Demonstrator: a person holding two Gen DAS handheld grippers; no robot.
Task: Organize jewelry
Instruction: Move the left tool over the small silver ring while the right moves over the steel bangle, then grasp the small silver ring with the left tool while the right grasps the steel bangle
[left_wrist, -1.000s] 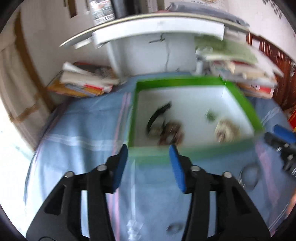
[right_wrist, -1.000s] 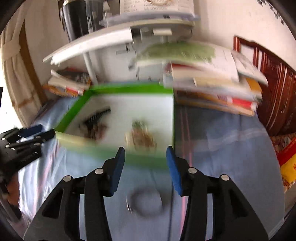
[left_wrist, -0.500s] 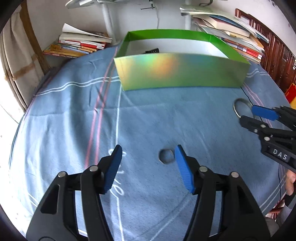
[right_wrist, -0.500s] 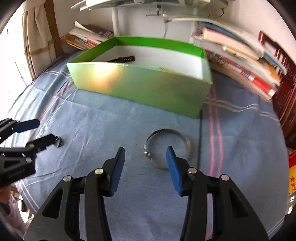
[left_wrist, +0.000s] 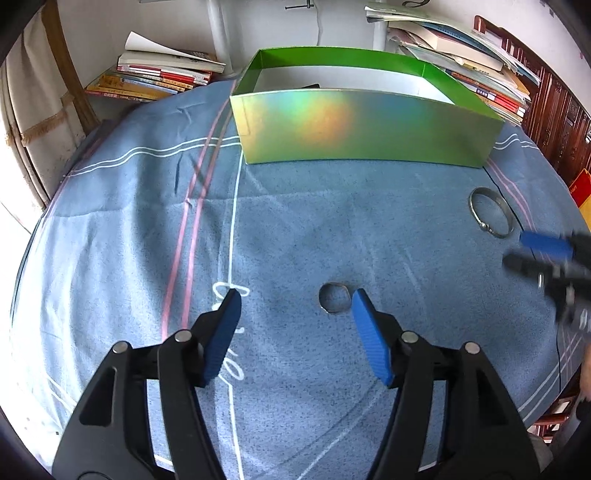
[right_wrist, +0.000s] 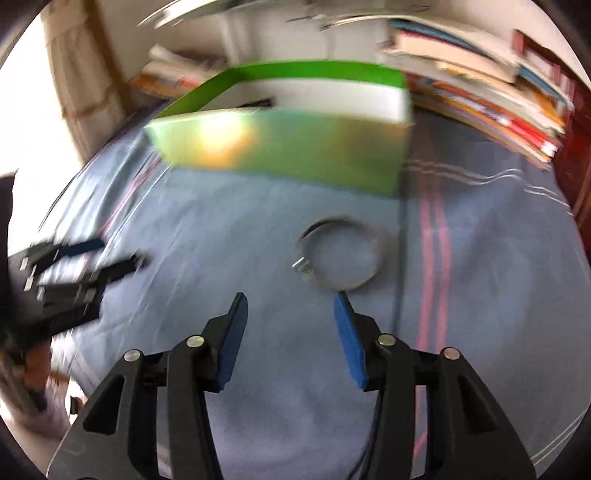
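Blue cloth (left_wrist: 295, 229) covers the bench, with a green box (left_wrist: 365, 125) at its far side. Before the box, unstored, lie a bangle (right_wrist: 341, 256) and ring (left_wrist: 334, 297). Left tongs (left_wrist: 295, 302) and right tongs (right_wrist: 290, 304) gape, empty.

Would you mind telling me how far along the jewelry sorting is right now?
Partly done: a dark piece already lies in the green box. In hand: nothing; the left claw is open around the small ring, the right claw open near the bangle. Left: both pieces, on the cloth, must go in.
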